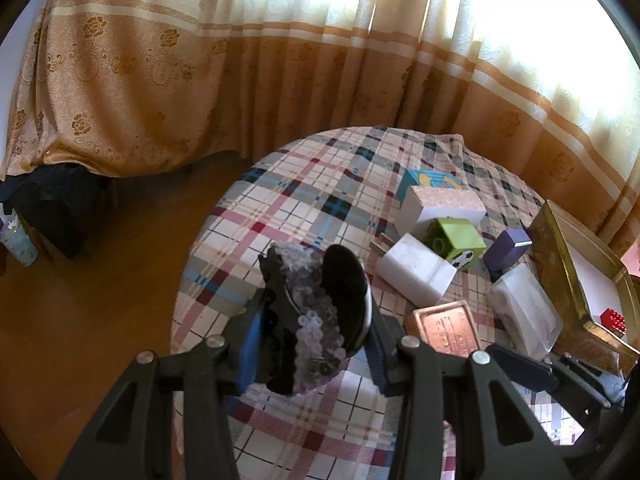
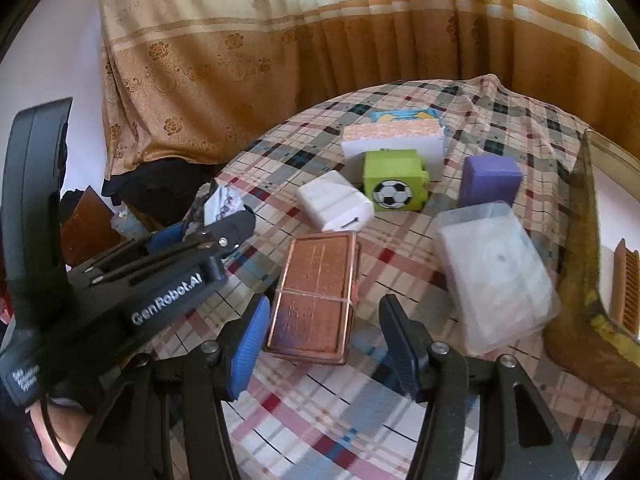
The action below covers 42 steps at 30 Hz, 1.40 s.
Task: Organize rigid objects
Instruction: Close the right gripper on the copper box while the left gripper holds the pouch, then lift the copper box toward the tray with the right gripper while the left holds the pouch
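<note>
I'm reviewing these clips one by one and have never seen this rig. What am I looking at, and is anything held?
A person holds a two-finger gripper in each hand, each carrying a fisheye camera looking along its fingers. The left view shows the left gripper shut on a dark sequinned object. The right view shows the right gripper open and empty over a copper-coloured case. Also on the plaid cloth: a white box, green football cube, purple block and clear plastic box.

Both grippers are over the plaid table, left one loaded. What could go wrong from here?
1. The left gripper holds a sequined dark object off-centre between its pads; it might slip or twist on release.
2. The right gripper is open around the near end of the copper tin; closing so near the end may tip it.
3. The clear plastic box lies close beside; it may get nudged.
</note>
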Each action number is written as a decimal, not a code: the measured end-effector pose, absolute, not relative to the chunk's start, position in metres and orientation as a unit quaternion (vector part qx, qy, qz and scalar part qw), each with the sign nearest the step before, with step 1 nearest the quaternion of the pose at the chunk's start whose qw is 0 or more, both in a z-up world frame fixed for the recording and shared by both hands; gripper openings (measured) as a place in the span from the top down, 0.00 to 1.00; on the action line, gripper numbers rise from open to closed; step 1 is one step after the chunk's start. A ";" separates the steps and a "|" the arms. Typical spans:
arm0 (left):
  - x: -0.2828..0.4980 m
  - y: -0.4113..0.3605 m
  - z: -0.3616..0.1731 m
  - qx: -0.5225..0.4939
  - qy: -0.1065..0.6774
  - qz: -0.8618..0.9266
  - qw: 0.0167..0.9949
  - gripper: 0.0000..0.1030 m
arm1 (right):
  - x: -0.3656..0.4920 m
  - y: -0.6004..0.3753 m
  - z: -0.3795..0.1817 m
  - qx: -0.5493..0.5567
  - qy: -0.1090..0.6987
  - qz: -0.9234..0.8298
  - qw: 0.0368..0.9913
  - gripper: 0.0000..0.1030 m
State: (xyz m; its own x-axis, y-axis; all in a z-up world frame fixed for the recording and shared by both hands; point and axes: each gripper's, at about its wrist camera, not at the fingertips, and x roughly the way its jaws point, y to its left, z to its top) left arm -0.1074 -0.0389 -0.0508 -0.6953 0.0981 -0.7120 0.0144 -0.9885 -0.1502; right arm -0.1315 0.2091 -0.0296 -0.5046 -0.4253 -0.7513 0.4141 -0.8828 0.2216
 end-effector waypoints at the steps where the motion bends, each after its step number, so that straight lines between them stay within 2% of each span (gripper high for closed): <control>1: -0.107 -0.039 -0.051 -0.390 -0.071 0.918 0.022 0.58 | -0.132 0.207 -0.029 0.435 -0.003 -0.867 0.241 0.42; 9: -0.109 -0.038 -0.051 -0.392 -0.064 0.918 0.015 0.58 | -0.129 0.184 -0.033 0.438 0.054 -0.870 0.219 0.42; 11: -0.109 -0.038 -0.052 -0.393 -0.064 0.917 0.016 0.58 | -0.129 0.183 -0.034 0.436 0.060 -0.874 0.208 0.52; 12: -0.109 -0.038 -0.052 -0.393 -0.064 0.917 0.015 0.58 | -0.130 0.184 -0.033 0.436 0.058 -0.874 0.206 0.52; 17: -0.108 -0.037 -0.051 -0.394 -0.061 0.917 0.015 0.58 | -0.130 0.193 -0.032 0.432 0.025 -0.876 0.211 0.53; 32: -0.101 -0.040 -0.046 -0.372 -0.083 0.924 0.017 0.58 | -0.107 0.219 -0.007 0.363 0.000 -0.917 0.162 0.53; 42: -0.095 -0.022 -0.038 -0.372 -0.077 0.924 0.050 0.58 | -0.083 0.264 0.006 0.302 -0.075 -0.940 0.142 0.54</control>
